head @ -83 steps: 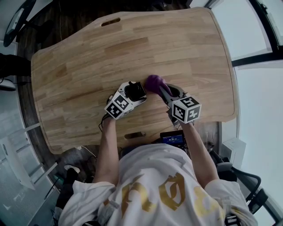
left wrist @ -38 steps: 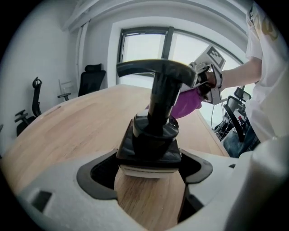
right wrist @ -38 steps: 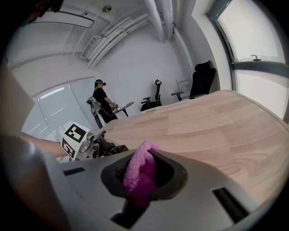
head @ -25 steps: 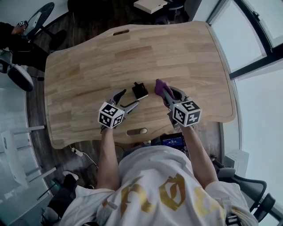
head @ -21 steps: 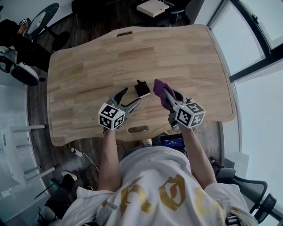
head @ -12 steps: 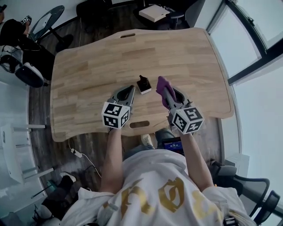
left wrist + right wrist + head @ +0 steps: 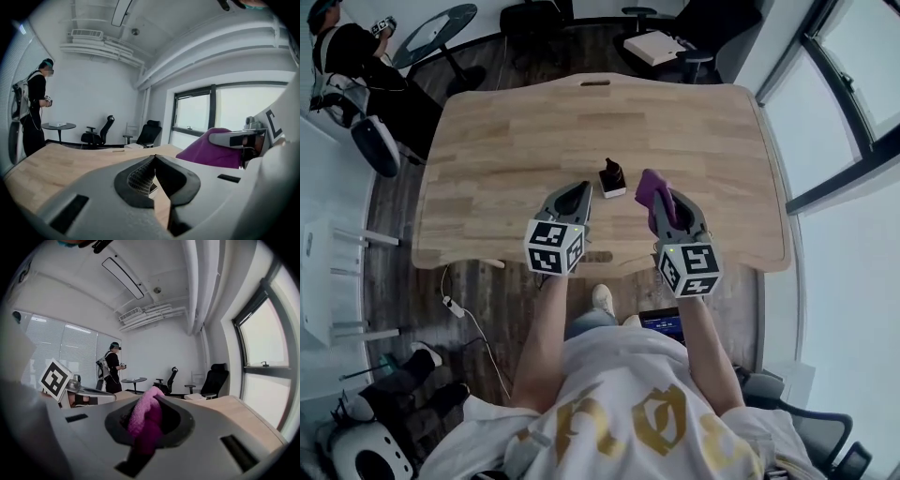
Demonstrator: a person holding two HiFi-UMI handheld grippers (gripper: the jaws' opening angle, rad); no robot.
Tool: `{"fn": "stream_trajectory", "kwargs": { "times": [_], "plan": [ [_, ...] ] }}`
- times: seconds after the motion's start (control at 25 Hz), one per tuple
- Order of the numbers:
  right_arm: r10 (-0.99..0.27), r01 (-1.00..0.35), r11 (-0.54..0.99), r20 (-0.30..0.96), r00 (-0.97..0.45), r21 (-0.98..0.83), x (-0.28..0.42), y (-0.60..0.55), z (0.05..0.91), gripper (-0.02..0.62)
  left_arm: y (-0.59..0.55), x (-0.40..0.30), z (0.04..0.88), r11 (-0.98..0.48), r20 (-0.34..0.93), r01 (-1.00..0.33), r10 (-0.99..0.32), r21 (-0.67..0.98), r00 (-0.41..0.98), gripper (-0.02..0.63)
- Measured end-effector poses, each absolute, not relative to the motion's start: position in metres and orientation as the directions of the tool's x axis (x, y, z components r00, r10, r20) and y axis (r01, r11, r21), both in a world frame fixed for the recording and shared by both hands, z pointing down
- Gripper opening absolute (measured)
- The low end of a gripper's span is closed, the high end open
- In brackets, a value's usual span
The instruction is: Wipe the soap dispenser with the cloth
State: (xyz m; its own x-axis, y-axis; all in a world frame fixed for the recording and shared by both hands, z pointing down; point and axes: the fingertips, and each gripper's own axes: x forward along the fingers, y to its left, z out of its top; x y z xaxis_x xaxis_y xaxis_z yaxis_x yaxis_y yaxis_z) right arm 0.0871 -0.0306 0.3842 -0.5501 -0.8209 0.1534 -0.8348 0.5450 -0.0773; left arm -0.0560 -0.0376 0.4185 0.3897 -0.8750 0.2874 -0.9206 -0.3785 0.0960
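The left gripper (image 7: 154, 158) has its two grey jaws clenched tip to tip with nothing caught between them; the right gripper (image 7: 151, 404) is clamped on a crumpled purple cloth (image 7: 144, 420), which bulges out between its jaws and rises above their tips; both grippers are held side by side over the near edge of a light wooden table with rounded corners (image 7: 506, 141), pointing away from the person; the small soap dispenser with a dark pump head and a pale base (image 7: 611, 178) stands upright on the table, apart from both grippers, and in the head view shows between their tips and slightly beyond them; the cloth shows just to its right with a gap between; past the table's far left corner another person in dark clothes (image 7: 356, 56) stands near a small round side table (image 7: 441, 28).
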Motion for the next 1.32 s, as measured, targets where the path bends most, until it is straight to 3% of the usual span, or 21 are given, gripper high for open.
{"fn": "stream_trajectory", "kwargs": {
  "times": [0.24, 0.4, 1.32],
  "plan": [
    [-0.809, -0.821, 0.566, 0.137, -0.571, -0.081, 0.104, 0.003, 0.381, 0.028, 0.0, -0.046, 0.414, -0.289, 0.275, -0.957, -0.918, 0.035, 0.287, 0.009],
    [-0.799, -0.812, 0.581, 0.156, -0.581, -0.051, 0.11, 0.02, 0.386, 0.025, 0.018, -0.038, 0.409, -0.283, 0.234, -0.958, -0.93, 0.037, 0.283, 0.009],
    [-0.815, -0.83, 0.554, 0.155, -0.558, -0.072, 0.123, 0.027, 0.385, 0.025, 0.034, -0.045, 0.41, -0.264, 0.257, -0.964, -0.931, 0.013, 0.259, 0.009]
  ]
}}
